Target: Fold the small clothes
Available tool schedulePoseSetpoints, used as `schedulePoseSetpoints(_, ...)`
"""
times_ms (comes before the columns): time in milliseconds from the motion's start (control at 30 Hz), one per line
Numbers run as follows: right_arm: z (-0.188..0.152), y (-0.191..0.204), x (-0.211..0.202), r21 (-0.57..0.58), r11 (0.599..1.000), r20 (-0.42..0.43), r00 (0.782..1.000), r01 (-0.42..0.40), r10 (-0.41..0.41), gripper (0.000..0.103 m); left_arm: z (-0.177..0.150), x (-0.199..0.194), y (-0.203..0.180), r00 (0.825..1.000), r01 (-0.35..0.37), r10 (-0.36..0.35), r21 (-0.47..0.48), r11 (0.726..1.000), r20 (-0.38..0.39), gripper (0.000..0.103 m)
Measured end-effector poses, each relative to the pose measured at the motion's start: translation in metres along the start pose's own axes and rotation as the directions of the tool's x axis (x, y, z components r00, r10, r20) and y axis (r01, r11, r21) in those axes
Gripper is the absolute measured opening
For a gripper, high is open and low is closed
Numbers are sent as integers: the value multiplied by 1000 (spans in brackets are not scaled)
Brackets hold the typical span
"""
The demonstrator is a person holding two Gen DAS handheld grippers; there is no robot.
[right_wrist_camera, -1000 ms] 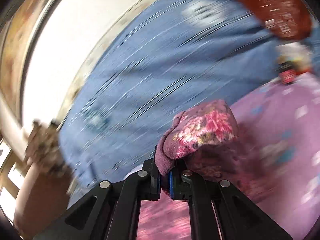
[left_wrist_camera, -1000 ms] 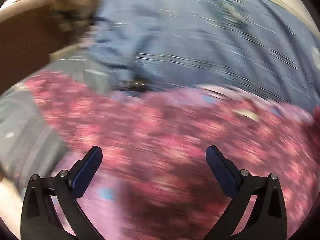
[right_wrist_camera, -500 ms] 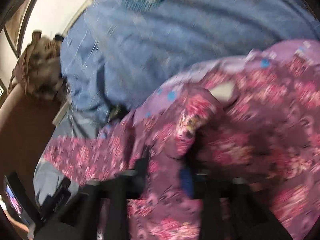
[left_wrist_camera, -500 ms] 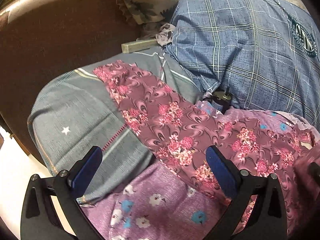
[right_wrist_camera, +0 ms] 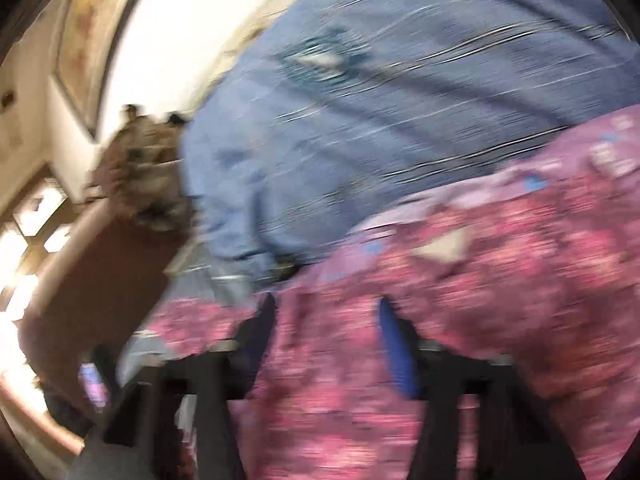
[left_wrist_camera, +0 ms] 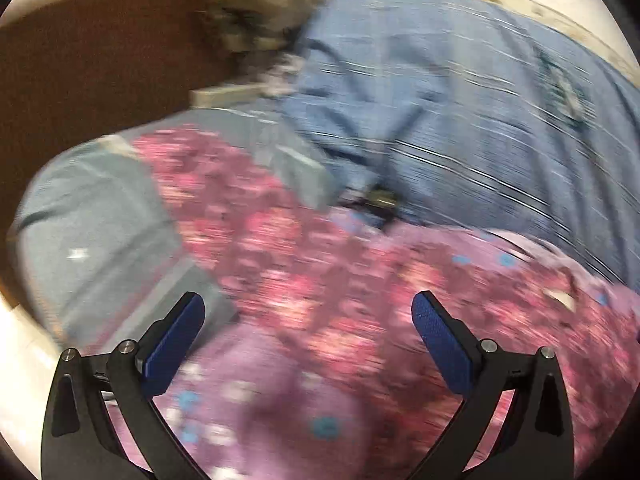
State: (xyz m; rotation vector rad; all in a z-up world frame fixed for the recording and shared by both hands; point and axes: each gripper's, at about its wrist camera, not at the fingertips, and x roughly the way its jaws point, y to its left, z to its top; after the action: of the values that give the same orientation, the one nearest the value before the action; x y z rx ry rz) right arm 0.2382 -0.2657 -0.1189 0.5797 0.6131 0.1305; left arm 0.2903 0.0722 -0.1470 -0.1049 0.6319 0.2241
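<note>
A maroon garment with pink flowers lies spread across a lilac flowered sheet; one leg or sleeve runs up to the left over a grey cloth. My left gripper hovers just above its near edge, jaws wide open and holding nothing. In the right wrist view the same garment fills the lower right. My right gripper is low over it with its jaws closing. Floral fabric sits between the fingers, and a gap still shows between the pads. Both views are motion-blurred.
A big blue checked cushion or quilt lies behind the garment. A grey folded cloth with a small star sits at the left. A brown padded backrest and a camouflage cloth stand beyond. A lit screen glows at lower left.
A second ago my right gripper pinched a bunched corner of the floral garment up in the air. It has since parted its jaws and dropped onto the spread fabric. My left gripper stays open and has shifted slightly.
</note>
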Motion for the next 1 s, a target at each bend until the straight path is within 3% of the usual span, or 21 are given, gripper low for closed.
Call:
schedulePoseSetpoints(100, 13, -53, -23, 111, 989, 45, 993, 100, -106, 20, -8, 6, -32, 991, 121, -117, 76, 990, -58, 103)
schedulePoseSetpoints(200, 25, -102, -49, 216, 963, 97, 978, 163, -187, 20, -15, 7, -62, 983, 176, -165, 157, 972, -79, 103)
schedulePoseSetpoints(267, 32, -125, -62, 260, 947, 114, 968, 189, -225, 20, -17, 15, -76, 969, 226, -206, 157, 961, -133, 103)
schedulePoseSetpoints(333, 35, -141, -65, 292, 936, 109, 965, 196, -237, 23, -20, 29, -83, 944, 281, -255, 107, 954, -208, 103)
schedulePoseSetpoints(367, 37, -147, -65, 298, 932, 102, 964, 205, -245, 24, -22, 38, -86, 926, 311, -285, 71, 948, -248, 96)
schedulePoseSetpoints(500, 39, -162, -58, 309, 928, 86, 966, 208, -245, 24, -30, 52, -100, 864, 401, -383, -12, 916, -326, 46)
schedulePoseSetpoints(567, 39, -164, -50, 305, 930, 83, 967, 207, -243, 22, -36, 53, -108, 830, 449, -431, -34, 893, -354, 32)
schedulePoseSetpoints(667, 38, -167, -28, 285, 929, 48, 965, 235, -258, 15, -38, 51, -118, 839, 451, -421, 7, 892, -345, 10)
schedulePoseSetpoints(767, 26, -187, 10, 327, 898, -130, 956, 293, -264, 9, -39, 52, -122, 852, 439, -405, 33, 898, -332, 3)
schedulePoseSetpoints(833, 23, -187, 12, 317, 901, -106, 956, 295, -275, 3, -39, 57, -122, 863, 413, -375, 47, 909, -338, 3)
schedulePoseSetpoints(933, 26, -182, 10, 308, 901, -122, 952, 306, -282, 5, -36, 57, -116, 874, 387, -352, 39, 921, -334, 3)
schedulePoseSetpoints(1000, 30, -170, 5, 283, 911, -86, 954, 299, -287, 8, -32, 50, -110, 895, 358, -326, 52, 932, -303, 4)
